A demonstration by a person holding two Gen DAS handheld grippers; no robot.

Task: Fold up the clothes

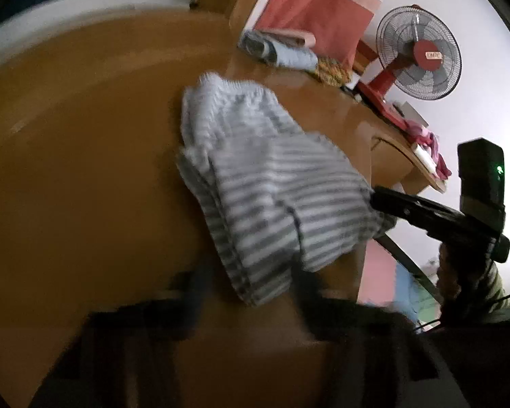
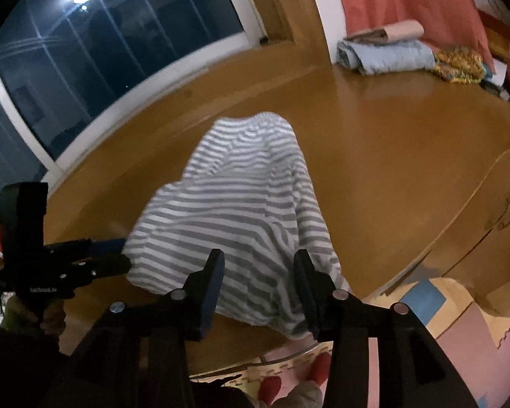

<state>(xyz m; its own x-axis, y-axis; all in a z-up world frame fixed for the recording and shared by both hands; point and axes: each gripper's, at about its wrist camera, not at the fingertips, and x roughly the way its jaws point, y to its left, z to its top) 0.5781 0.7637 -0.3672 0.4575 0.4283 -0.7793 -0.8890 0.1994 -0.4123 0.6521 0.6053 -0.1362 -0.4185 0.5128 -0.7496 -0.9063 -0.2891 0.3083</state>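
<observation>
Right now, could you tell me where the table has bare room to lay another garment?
Bare wood lies between the striped garment and the window, and between it and the folded pile. The near edge is crowded by both grippers.

Shirt lies on the desk near your front edge, its near hem hanging over it. Your right gripper sits at that hem, your left gripper at the shirt's left edge. Folded pile is at the far desk edge by the wall; fan stands right of the pile.
</observation>
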